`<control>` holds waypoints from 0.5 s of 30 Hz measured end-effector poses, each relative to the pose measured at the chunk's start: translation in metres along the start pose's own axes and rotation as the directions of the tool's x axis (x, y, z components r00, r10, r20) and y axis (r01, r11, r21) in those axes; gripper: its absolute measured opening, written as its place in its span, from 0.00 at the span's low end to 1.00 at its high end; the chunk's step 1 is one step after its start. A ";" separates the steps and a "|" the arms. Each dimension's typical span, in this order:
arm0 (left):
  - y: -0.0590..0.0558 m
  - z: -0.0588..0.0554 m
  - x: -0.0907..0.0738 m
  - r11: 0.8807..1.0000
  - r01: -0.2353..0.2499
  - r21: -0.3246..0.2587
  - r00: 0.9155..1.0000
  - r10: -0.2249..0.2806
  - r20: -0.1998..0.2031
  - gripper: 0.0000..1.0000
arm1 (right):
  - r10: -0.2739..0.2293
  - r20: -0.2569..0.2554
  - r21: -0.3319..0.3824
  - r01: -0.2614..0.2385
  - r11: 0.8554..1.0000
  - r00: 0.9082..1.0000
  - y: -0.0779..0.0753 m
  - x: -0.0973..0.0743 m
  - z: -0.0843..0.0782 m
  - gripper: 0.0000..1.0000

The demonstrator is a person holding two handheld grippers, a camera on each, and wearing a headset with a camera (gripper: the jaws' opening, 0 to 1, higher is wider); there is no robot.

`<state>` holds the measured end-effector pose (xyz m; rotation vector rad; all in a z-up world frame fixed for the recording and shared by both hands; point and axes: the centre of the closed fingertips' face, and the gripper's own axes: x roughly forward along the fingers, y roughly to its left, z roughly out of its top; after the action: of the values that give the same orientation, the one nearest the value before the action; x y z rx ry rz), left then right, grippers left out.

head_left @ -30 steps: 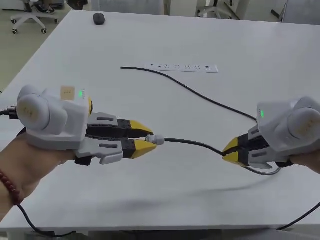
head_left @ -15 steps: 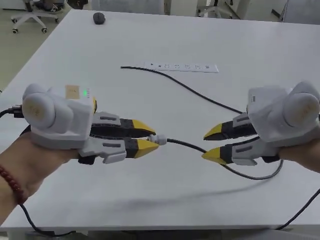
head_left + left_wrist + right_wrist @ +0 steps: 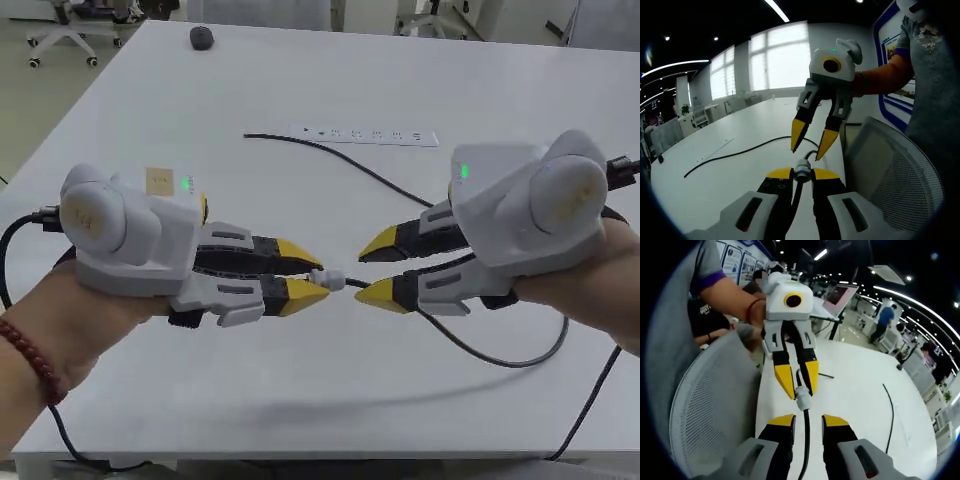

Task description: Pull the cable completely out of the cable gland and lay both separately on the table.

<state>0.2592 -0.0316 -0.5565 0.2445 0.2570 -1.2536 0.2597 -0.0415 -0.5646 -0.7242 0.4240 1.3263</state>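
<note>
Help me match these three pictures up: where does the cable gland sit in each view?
Head view: cable gland centre, at the left gripper's yellow tips.
Left gripper view: cable gland low centre, between that gripper's jaws.
Right gripper view: cable gland centre, just beyond the right gripper's jaws.
Shared landmark: the black cable leaving the gland.

The small whitish cable gland (image 3: 333, 279) sat pinched between the tips of the left claw (image 3: 318, 279), raised above the counter (image 3: 300, 80). The thin black cable (image 3: 372, 174) ran out of it, curved across the counter and ended loose.
</note>
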 end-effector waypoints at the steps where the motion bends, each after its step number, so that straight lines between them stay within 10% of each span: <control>1: 0.000 0.000 0.000 1.000 0.000 0.001 1.000 0.000 0.001 0.14 | 0.000 -0.005 -0.011 0.000 1.000 1.000 0.000 0.001 0.000 0.15; 15: -0.003 0.002 0.001 1.000 0.011 0.006 1.000 -0.011 0.002 0.14 | 0.031 -0.031 -0.067 -0.033 0.997 0.999 0.005 0.006 -0.002 0.00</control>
<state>0.2565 -0.0338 -0.5552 0.2468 0.2530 -1.2660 0.2565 -0.0386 -0.5713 -0.7966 0.4177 1.3668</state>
